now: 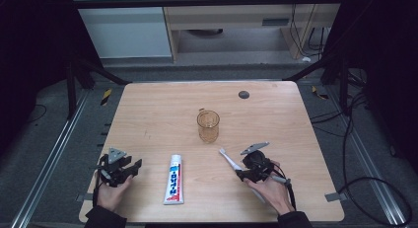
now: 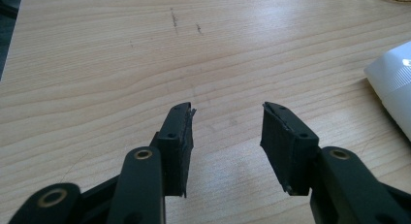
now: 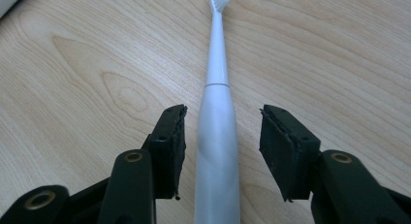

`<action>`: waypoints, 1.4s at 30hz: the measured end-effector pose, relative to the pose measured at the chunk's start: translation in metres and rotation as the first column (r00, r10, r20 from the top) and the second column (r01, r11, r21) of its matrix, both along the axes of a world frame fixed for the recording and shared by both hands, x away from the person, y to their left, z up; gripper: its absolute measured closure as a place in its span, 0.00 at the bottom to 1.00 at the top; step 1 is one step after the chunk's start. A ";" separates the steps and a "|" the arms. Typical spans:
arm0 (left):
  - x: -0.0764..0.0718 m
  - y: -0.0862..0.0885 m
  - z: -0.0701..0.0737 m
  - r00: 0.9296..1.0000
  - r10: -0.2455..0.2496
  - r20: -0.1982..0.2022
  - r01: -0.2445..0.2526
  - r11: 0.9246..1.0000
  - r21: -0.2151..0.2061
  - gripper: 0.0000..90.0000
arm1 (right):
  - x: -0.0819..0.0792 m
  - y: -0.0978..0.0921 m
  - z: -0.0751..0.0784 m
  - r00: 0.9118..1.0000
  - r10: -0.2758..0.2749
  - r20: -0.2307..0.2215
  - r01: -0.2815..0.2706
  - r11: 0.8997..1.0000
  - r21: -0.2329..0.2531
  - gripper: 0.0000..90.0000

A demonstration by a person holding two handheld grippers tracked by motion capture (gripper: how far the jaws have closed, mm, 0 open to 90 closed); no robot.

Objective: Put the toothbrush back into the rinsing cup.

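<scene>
A white electric toothbrush (image 3: 216, 136) lies flat on the wooden table, its brush head pointing away from me toward the cup. My right gripper (image 3: 223, 122) is open and straddles its handle, one jaw on each side, not touching it. In the high view the toothbrush (image 1: 230, 159) lies left of the right gripper (image 1: 242, 174). A white toothpaste tube (image 1: 173, 179) with red and blue print lies at front centre. My left gripper (image 1: 133, 167) stands open over bare wood left of the tube; the tube's white cap (image 2: 395, 86) shows at the left gripper view's right edge. An amber transparent cup (image 1: 208, 125) stands upright mid-table.
A small dark round disc (image 1: 243, 94) sits near the table's far edge. Metal rails run along the floor on both sides of the table (image 1: 148, 114). Cables lie on the floor at right.
</scene>
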State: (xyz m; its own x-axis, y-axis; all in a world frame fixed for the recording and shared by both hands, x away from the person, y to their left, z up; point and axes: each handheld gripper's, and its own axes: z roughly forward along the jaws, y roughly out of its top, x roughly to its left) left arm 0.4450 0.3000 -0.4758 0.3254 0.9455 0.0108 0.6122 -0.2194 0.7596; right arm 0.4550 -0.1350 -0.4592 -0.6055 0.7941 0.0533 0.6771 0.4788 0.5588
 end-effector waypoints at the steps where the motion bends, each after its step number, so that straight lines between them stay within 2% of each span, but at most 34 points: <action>1: 0.000 0.000 0.000 1.000 0.000 -0.001 0.000 1.000 0.000 0.60 | 0.001 0.001 -0.001 1.000 -0.010 -0.009 0.011 1.000 0.003 0.58; 28: 0.001 -0.001 -0.001 1.000 -0.005 -0.008 0.005 1.000 0.000 0.60 | 0.015 0.012 -0.012 0.995 -0.002 -0.100 -0.005 0.998 -0.063 0.64; 37: 0.001 0.000 -0.001 1.000 -0.006 -0.010 0.006 1.000 0.002 0.60 | 0.017 0.014 -0.016 0.994 -0.005 -0.111 -0.005 0.996 -0.088 0.67; 42: 0.001 -0.001 -0.001 1.000 -0.006 -0.010 0.006 1.000 0.002 0.60 | 0.017 0.016 -0.015 0.995 -0.007 -0.104 -0.003 0.995 -0.098 0.73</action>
State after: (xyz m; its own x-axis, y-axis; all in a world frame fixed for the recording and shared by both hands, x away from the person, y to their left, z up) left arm 0.4462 0.2995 -0.4767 0.3315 0.9434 0.0097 0.6185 -0.2251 0.7528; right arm 0.4718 -0.1190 -0.4746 -0.5994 0.7996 0.0380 0.7299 0.5265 0.4360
